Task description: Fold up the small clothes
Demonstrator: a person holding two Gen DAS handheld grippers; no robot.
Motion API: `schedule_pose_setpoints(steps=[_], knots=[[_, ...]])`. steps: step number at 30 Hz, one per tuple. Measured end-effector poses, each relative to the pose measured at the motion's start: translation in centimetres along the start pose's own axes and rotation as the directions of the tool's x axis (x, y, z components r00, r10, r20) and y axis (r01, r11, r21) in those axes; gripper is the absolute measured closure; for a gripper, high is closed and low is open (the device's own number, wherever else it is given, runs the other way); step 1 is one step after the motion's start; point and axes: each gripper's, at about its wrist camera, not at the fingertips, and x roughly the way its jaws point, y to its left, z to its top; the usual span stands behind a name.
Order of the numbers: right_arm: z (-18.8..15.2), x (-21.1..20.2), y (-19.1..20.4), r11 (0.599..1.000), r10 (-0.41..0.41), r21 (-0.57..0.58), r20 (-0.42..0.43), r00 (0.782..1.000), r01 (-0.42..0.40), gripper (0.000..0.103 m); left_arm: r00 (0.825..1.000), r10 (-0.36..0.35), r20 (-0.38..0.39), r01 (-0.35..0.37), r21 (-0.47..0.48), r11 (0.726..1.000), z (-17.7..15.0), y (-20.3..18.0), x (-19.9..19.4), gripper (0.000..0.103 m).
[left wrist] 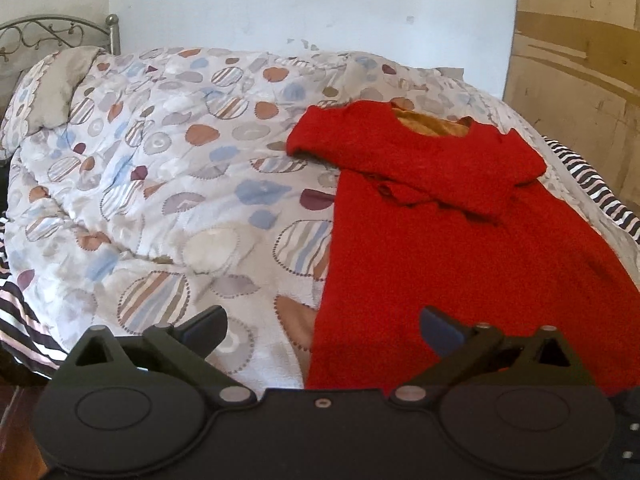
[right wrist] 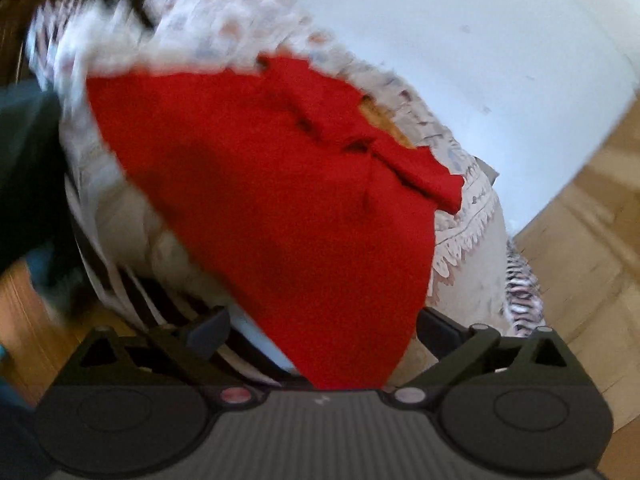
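Note:
A small red dress (left wrist: pixel 460 248) lies flat on the patterned quilt (left wrist: pixel 160 168), its sleeves folded across the chest and an orange lining showing at the neck. My left gripper (left wrist: pixel 322 330) is open, above the dress's lower left hem edge, holding nothing. In the blurred right wrist view the red dress (right wrist: pixel 280 200) fills the middle, and my right gripper (right wrist: pixel 324 330) is open with the dress's lower corner lying between its fingers.
A pillow (left wrist: pixel 52 92) and a metal headboard (left wrist: pixel 48 34) are at the far left. A white wall (left wrist: pixel 320 4) is behind the bed and a wooden panel (left wrist: pixel 580 80) stands at the right. A striped sheet (left wrist: pixel 592 184) edges the bed.

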Motion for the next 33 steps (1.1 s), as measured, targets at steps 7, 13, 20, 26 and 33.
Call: schedule_pose_setpoints(steps=[7, 13, 20, 26, 33], knots=[[0.1, 0.9, 2.2, 0.983, -0.134, -0.117, 0.049, 0.99, 0.139, 0.021, 0.999, -0.029, 0.027, 0.028, 0.022, 0.999, -0.7, -0.6, -0.4, 0.001], [-0.4, -0.3, 2.2, 0.994, -0.03, -0.108, 0.071, 0.997, 0.037, 0.085, 0.99, -0.138, 0.024, 0.135, 0.087, 0.987, -1.2, -1.1, -0.7, 0.001], [2.2, -2.3, -3.6, 0.989, 0.045, 0.129, 0.163, 0.986, -0.066, 0.096, 0.958, -0.251, 0.138, 0.193, 0.334, 0.922, -3.1, -4.8, -2.1, 0.001], [6.1, -0.8, -10.6, 0.898, 0.186, 0.351, 0.247, 0.951, -0.267, 0.096, 0.927, -0.338, 0.162, 0.231, 0.462, 0.856, -5.0, -8.8, -1.2, 0.001], [8.7, 2.3, -15.9, 0.792, 0.265, 0.47, 0.307, 0.914, -0.388, 0.096, 0.959, -0.254, 0.125, 0.156, 0.514, 0.843, -5.1, -12.4, 1.9, 0.005]])
